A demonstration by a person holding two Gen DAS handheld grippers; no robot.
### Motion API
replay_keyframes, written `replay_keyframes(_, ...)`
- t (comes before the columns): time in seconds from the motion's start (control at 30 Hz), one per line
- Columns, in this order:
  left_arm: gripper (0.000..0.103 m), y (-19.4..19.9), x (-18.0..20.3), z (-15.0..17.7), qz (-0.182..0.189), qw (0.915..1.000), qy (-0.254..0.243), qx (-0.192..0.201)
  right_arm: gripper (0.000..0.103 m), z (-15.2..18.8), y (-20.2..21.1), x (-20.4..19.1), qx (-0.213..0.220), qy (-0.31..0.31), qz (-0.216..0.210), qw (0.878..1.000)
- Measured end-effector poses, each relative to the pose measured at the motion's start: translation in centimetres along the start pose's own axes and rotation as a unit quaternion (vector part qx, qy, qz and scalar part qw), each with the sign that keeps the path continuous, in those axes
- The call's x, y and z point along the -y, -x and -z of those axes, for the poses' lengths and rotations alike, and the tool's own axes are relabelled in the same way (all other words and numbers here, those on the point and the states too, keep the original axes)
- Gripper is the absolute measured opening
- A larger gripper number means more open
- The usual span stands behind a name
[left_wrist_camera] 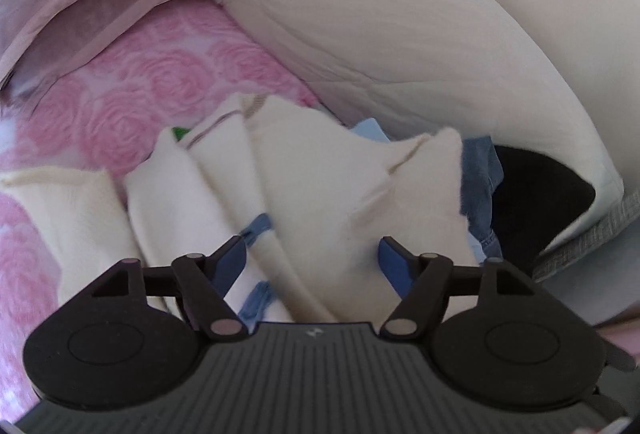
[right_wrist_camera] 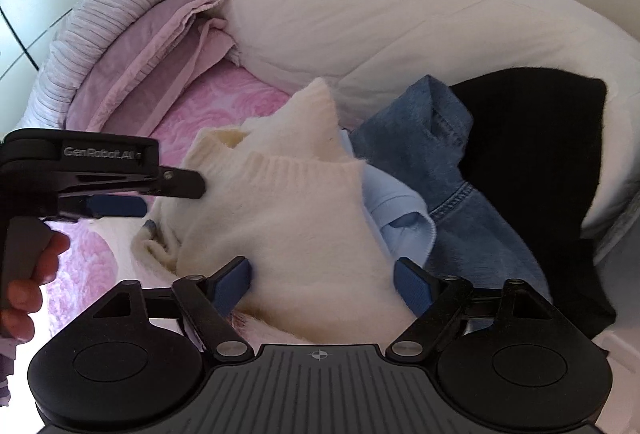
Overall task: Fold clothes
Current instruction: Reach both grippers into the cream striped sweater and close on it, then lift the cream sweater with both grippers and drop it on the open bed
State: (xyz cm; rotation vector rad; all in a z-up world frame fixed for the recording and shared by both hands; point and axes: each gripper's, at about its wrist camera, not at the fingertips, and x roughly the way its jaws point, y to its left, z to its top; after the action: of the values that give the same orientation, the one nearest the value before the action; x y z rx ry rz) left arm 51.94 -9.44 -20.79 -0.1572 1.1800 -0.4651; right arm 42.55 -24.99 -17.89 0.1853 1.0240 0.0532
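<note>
Sweater: cream fuzzy knit sweater [right_wrist_camera: 304,218] bunched in loose ridges on the pink rose-patterned bedspread [left_wrist_camera: 152,74]; ribbed collar up; not flat
Neighbours: pale blue garment [right_wrist_camera: 396,218], denim garment [right_wrist_camera: 452,162], black garment [right_wrist_camera: 536,154] just beside it, against the cream duvet [right_wrist_camera: 360,18]
Left gripper [left_wrist_camera: 312,254]: released, jaws wide; knit between them, unpinched
Right gripper [right_wrist_camera: 322,280]: released, straddling the near hem
Technique: judged, pinch one layer at the edges; draw apart to flatten; keep clear of the blue cloth beneath
</note>
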Motion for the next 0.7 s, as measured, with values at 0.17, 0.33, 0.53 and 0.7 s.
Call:
replay_keyframes(0.17, 0.037, -1.6, -0.1, 0.3, 0.025, 0.9995, -0.021, 0.002, 0.035, -0.1, -0.9, -0.1, -0.014, 0.0, -0.014, 1.0)
replay_keyframes(0.33, 0.003, 0.3, -1.0, 0.9, 0.042, 0.9984, -0.017, 0.034, 0.013, -0.2, 0.0, -0.8, 0.008, 0.022, -0.016, 1.0)
replay_keyframes(0.53, 0.002, 5.7, -2.4, 2.5, 0.025, 0.9962, -0.01, 0.082, 0.004, -0.4, 2.9, -3.2, 0.058, 0.055, -0.045, 0.996)
replay_keyframes(0.7, 0.001, 11.9, -4.4, 4.4, 0.008, 0.9902, 0.016, 0.139, 0.004, -0.2, 6.1, -6.9, 0.112, 0.104, -0.088, 0.984)
